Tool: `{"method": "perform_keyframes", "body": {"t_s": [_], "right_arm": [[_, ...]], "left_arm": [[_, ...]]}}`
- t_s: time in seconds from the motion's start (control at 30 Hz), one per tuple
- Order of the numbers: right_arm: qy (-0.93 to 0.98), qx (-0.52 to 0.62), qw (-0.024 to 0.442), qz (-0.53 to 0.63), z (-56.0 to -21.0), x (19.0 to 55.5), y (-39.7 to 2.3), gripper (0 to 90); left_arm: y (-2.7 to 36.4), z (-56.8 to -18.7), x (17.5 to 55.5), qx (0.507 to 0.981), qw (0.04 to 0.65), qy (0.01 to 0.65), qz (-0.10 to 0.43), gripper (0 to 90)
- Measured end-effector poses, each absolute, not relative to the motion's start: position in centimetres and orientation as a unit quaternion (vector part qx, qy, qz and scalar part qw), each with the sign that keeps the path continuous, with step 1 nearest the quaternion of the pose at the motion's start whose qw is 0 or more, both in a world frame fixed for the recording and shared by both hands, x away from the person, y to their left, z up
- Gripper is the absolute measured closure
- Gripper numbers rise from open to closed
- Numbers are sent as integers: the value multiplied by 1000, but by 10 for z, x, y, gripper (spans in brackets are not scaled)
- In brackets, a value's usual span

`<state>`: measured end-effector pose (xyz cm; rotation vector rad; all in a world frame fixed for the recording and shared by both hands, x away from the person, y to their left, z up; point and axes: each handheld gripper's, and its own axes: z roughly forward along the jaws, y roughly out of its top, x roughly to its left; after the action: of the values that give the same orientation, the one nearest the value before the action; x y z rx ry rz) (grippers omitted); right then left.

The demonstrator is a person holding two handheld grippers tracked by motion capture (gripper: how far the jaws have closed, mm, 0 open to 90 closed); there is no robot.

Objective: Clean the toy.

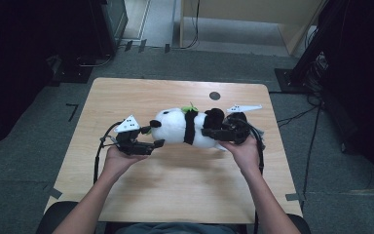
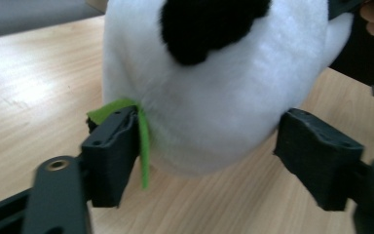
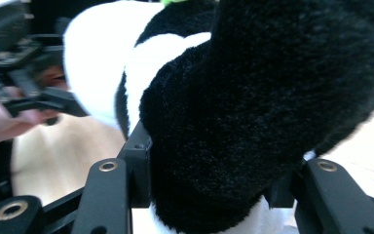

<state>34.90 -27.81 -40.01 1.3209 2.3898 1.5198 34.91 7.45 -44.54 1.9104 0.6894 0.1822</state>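
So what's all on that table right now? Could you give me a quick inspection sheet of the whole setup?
Surface: light wooden table, with a small dark round spot near the far edge.
Job's things: plush panda lying on its side, green strip at its head.
Clutter: nothing seen.
Tongs: left tongs open around the white head, the left jaw against the plush, the right one apart; right tongs shut on the panda's black limb.
Cables: a black one trails from each tool, over the table edge.
Surroundings: grey floor, dark equipment stands, loose floor cables.
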Motion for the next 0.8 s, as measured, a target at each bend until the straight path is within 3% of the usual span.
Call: {"method": "perform_keyframes", "body": {"t_s": [0.13,0.23,0.3,0.47,0.53,0.67,0.8], "right_arm": [[775,400,-17,489,-399,347,-273,520],[780,394,-25,486,-399,346,-269,525],[781,394,-24,483,-401,346,-268,526],[782,399,-19,478,-407,346,-266,501],[790,395,-11,469,-410,346,-264,485],[793,392,10,467,-414,347,-265,352],[790,384,18,477,-415,348,-270,271]], "left_arm": [[69,-451,350,805,514,287,76,95],[65,-454,350,810,502,295,75,98],[64,-455,351,811,497,300,74,156],[64,-448,348,815,478,320,68,418],[64,-446,346,819,470,320,77,467],[65,-441,344,816,474,321,80,553],[68,-437,347,810,480,331,69,567]]}}
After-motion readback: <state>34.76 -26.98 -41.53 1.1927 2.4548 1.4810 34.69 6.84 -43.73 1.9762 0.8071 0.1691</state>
